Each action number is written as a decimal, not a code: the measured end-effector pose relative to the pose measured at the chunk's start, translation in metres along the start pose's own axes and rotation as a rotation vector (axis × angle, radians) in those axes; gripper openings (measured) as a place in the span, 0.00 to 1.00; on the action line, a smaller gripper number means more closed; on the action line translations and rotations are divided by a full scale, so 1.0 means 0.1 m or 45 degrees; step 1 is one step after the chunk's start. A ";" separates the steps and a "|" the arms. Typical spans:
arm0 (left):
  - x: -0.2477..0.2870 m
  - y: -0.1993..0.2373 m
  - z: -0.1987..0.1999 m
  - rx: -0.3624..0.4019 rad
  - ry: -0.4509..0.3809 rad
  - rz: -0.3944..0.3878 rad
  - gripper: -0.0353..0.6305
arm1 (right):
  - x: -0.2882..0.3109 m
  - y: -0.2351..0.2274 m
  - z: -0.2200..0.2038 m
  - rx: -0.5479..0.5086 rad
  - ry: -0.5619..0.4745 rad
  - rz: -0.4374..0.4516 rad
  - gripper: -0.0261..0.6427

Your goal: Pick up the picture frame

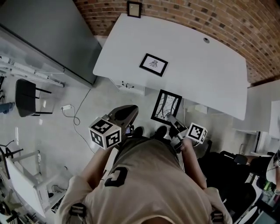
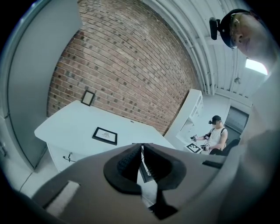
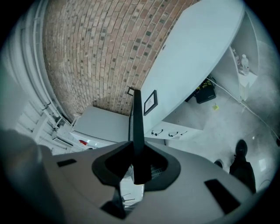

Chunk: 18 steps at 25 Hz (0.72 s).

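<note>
A black picture frame with a branch drawing hangs in the air past the near edge of the white table. My right gripper is shut on its lower edge. In the right gripper view the held frame shows edge-on as a dark strip between the pads of that gripper. A second framed picture lies flat on the table. A third small frame leans on the brick wall. My left gripper hangs shut and empty to the left of the held frame, its jaws closed in its own view.
A dark chair and a cable are on the floor at the left. A grey panel stands beside the table. White shelving is at the right, where a seated person wears a headset.
</note>
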<state>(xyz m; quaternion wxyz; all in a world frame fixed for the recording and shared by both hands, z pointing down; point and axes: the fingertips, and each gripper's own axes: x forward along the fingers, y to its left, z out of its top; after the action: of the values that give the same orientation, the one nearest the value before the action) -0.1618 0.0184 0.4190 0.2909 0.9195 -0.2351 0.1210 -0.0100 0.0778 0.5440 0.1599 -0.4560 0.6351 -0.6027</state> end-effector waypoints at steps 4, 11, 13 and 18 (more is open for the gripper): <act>0.09 0.00 0.06 0.010 0.005 0.011 0.08 | 0.01 0.04 0.13 -0.036 0.012 -0.019 0.13; 0.46 -0.20 0.13 0.036 0.023 0.007 0.08 | -0.12 -0.02 0.42 -0.044 0.009 0.004 0.13; 0.56 -0.28 0.14 0.045 0.034 0.005 0.08 | -0.17 -0.02 0.45 -0.016 0.005 0.037 0.13; 0.83 -0.46 0.17 0.062 0.054 0.024 0.08 | -0.32 -0.13 0.63 0.019 0.014 0.076 0.13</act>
<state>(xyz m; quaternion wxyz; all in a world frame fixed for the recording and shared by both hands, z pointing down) -0.0657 0.0113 0.4133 0.2721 0.9212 -0.2347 0.1489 0.0597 0.0655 0.5304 0.1778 -0.4323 0.6449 -0.6047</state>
